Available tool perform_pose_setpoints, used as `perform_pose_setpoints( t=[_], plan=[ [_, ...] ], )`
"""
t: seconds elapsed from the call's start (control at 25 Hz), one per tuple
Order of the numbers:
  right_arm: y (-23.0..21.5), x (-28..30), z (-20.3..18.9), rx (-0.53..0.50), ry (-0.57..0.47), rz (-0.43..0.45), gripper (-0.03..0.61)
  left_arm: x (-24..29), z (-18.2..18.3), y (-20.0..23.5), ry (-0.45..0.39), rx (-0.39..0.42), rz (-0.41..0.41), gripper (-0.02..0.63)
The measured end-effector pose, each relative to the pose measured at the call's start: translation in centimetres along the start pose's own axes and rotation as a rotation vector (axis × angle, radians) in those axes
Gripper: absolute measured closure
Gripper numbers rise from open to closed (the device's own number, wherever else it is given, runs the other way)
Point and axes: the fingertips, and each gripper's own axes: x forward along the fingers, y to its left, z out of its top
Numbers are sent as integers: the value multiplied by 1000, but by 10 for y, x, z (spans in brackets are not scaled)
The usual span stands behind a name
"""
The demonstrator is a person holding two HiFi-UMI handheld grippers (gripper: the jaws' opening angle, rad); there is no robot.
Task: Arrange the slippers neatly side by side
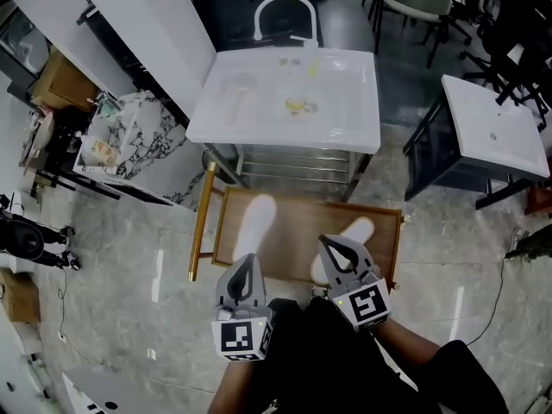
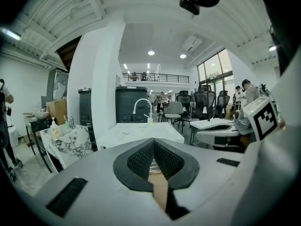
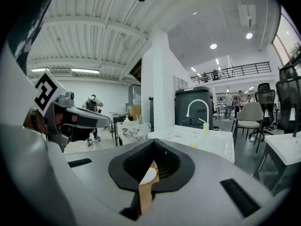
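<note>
Left tool and right tool: jaws closed together on both, nothing held. Both hover over the near edge of the low wooden table. Two white slippers lie on it, apart. Left slipper is just ahead of the left tool. Right slipper is beside the right tool's tip.
</note>
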Motion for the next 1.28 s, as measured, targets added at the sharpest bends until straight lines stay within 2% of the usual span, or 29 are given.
perform_pose_setpoints(
  t=[0.16, 0.4, 0.52, 0.88, 0.96, 1.16, 1.28],
  plan=[
    [-3, 2, -15, -3, 24, -6, 588, 11, -7, 2, 4, -5, -3, 614],
    [-3, 15, -25, 9, 59, -19, 588, 28, -25, 20, 58, 4, -8, 612],
    [-3, 22, -34, 21, 86, -33, 588, 39, -38, 27, 97, 2, -39, 612],
    [1, 48, -91, 86, 195, -61, 588, 70, -105, 43, 229, -14, -79, 611],
    [2, 53, -100, 97, 208, -63, 588, 76, -117, 44, 252, -27, -84, 546],
    [6, 59, -117, 126, 251, -35, 588, 81, -139, 36, 309, -48, -84, 541],
    [10, 76, -126, 138, 249, -34, 588, 93, -146, 44, 327, -17, -99, 543]
  ],
)
